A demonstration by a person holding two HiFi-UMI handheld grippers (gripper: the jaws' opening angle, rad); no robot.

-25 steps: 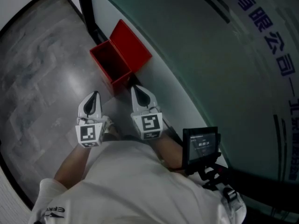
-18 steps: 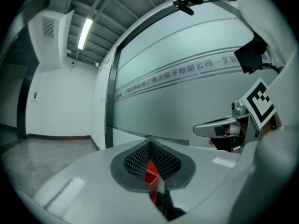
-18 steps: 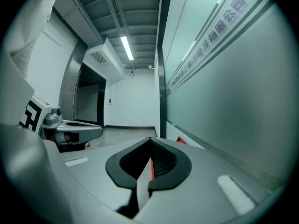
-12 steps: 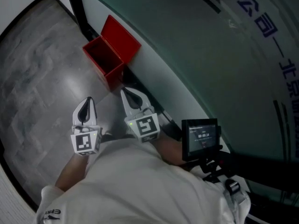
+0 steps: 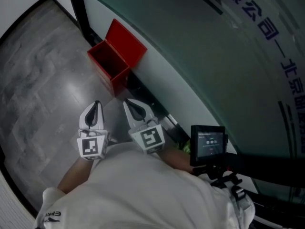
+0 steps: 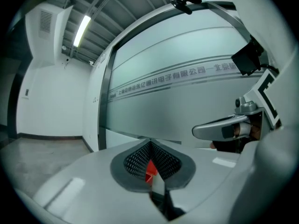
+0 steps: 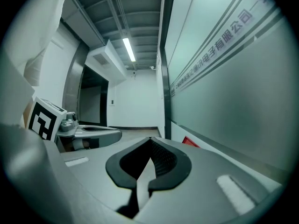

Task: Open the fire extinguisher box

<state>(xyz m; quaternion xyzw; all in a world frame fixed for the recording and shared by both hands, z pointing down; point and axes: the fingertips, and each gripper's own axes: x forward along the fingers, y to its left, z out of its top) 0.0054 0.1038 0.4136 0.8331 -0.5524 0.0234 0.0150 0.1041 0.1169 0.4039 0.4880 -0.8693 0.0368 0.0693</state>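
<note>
At the far left was a grey floor (image 5: 38, 80) with a stone-like pattern and a soft shine. A white wall edge and a black frame post (image 5: 75, 6) stood at its far end. The left gripper (image 5: 96, 106) was held low over the floor with its two jaws pressed together and nothing clamped; through the thin slit under the tips only a bit of red showed. Ahead of it, a little to the right, the red fire extinguisher box (image 5: 110, 63) sat on the floor at the foot of the wall. Its lid was raised and leaned on the white lower strip (image 5: 157, 75) of the wall. Only a stretch of floor lay between the grippers and the box, which they did not touch. The right gripper (image 5: 129, 106) was just beside the left one, also closed on nothing, and it pointed along the wall. Further right, a small black screen (image 5: 208, 144) on a mount was near the person's right arm. I counted one box, two grippers and one screen. The right side was a frosted glass wall (image 5: 214, 61) with blue characters and lines, and in the gripper views ceiling lamps were lit.
</note>
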